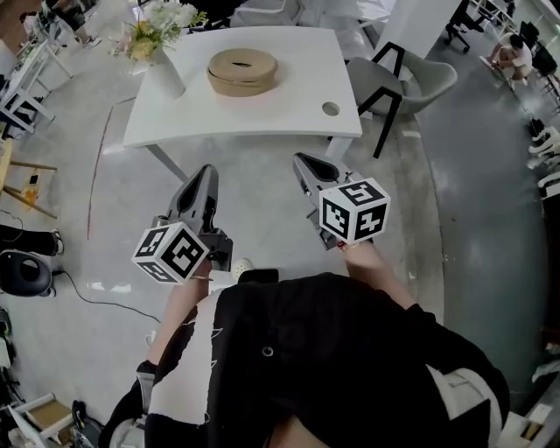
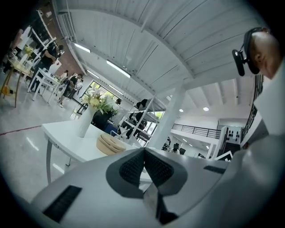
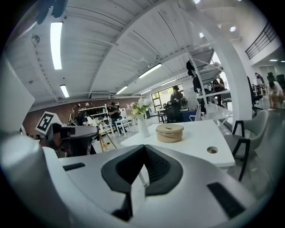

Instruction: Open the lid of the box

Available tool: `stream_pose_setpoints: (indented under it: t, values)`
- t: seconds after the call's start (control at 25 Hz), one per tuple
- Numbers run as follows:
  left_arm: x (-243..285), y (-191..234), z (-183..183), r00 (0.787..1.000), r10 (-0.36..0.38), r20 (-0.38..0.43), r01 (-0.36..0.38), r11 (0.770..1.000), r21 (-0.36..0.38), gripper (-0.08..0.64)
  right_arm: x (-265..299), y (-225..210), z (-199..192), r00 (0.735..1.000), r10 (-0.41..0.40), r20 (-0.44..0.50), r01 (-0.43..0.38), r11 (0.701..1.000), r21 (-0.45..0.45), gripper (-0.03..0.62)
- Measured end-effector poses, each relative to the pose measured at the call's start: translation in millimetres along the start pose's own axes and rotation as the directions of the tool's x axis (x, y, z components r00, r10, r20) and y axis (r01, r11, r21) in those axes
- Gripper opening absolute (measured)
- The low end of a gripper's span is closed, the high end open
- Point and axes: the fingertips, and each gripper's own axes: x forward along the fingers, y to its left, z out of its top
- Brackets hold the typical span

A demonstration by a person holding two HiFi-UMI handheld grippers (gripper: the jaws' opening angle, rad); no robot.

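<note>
Head view: overhead, steeply down, white table [image 1: 297, 109] ahead. Left and right gripper views: low, looking along their jaws toward that table from well away. All three share the round tan box [image 1: 242, 71].

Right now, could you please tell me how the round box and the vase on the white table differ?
The box is tan, low and wide; the vase is white, tall and slim. The box is closed by its lid; the vase is open-topped and holds flowers. The box sits near the middle of the table, the vase by its left edge in the head view. Both stand on it.
</note>
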Motion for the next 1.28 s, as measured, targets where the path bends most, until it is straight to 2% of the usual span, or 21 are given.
stream_pose_setpoints:
  t: [0.12, 0.36, 0.56, 0.72, 0.88, 1.28]
  values:
    - [16, 21, 21, 1.0, -0.017, -0.007, 0.017, 1.0, -0.007, 0.011, 26, 2, 13, 1.0, -0.018, 0.015, 0.017, 1.0, 0.024, 0.005]
    - [37, 58, 63, 0.998, -0.058, -0.011, 0.058, 0.998, 0.008, 0.011, 68, -3, 32, 0.995, -0.098, 0.022, 0.094, 0.986, 0.136, 0.005]
    - [47, 84, 89, 0.996, -0.089, -0.004, 0.089, 0.996, 0.024, 0.011, 95, -4, 43, 0.985, -0.167, 0.039, 0.159, 0.975, 0.156, 0.005]
    - [47, 106, 105, 0.996, -0.084, 0.007, 0.083, 0.996, 0.042, 0.011, 112, 1, 53, 0.979, -0.192, 0.071, 0.179, 0.971, 0.16, 0.005]
    - [45, 129, 108, 0.997, -0.082, -0.005, 0.082, 0.996, 0.028, 0.011, 129, 4, 49, 0.973, -0.22, 0.076, 0.204, 0.964, 0.173, 0.005]
    - [43, 166, 78, 0.995, -0.058, -0.082, 0.056, 0.998, -0.032, 0.011, 156, 5, 10, 0.975, -0.22, -0.028, 0.221, 0.952, 0.213, 0.005]
